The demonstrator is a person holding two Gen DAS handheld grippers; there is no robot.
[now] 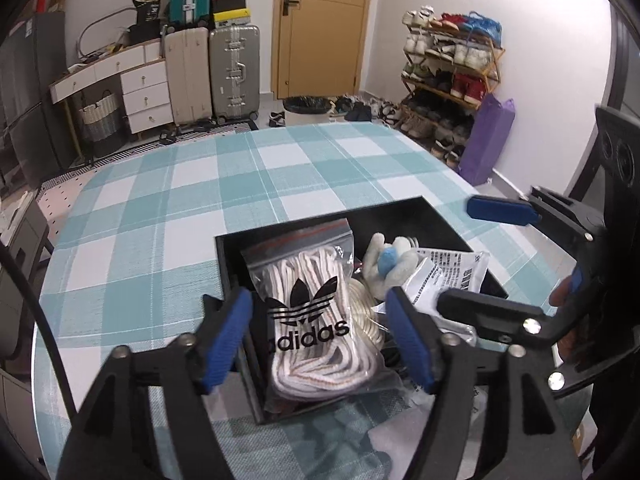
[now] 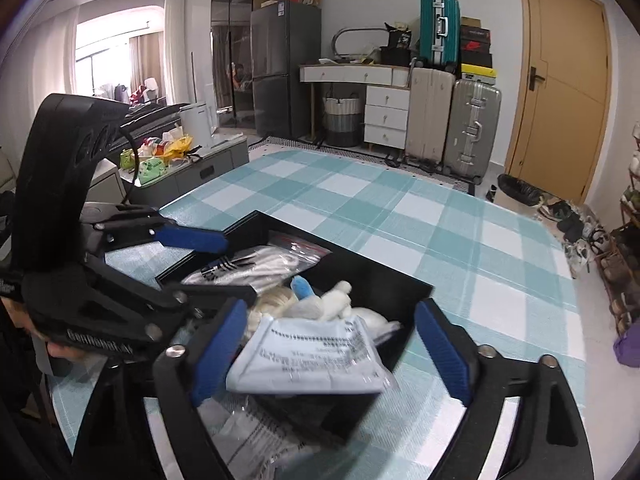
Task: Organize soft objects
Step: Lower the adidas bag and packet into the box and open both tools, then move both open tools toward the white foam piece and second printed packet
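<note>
A: Where were the soft things at that moment?

B: They were inside the black box [image 1: 404, 210], which stood on the checked surface [image 1: 200, 208]. In the left wrist view, the bag of white laces [image 1: 316, 312] with the adidas mark lay in the box at about 7 o'clock from its middle. The white and blue plush toy [image 1: 390, 260] was just beside it, at 1 o'clock from the bag. A coil of pale rope [image 1: 362, 308] showed between the bag and the toy.

A: And the printed packet?

B: The printed packet [image 2: 312, 356] leaned over the near wall of the box in the right wrist view. It was between the two blue fingers of the right gripper [image 2: 332, 352]. These fingers were wide apart. The packet seemed near the left finger, but I could not tell if it touched it, because the packet was blurred.

A: What about the left gripper?

B: The left gripper [image 1: 320, 340] stood over the near part of the box, with its fingers also spread wide on either side of the lace bag. They did not hold anything. One finger was outside the left wall of the box, the other over the inside.

A: Anything else near the box?

B: More clear plastic wrap [image 2: 248, 428] lay on the surface at 6 o'clock from the box.
</note>
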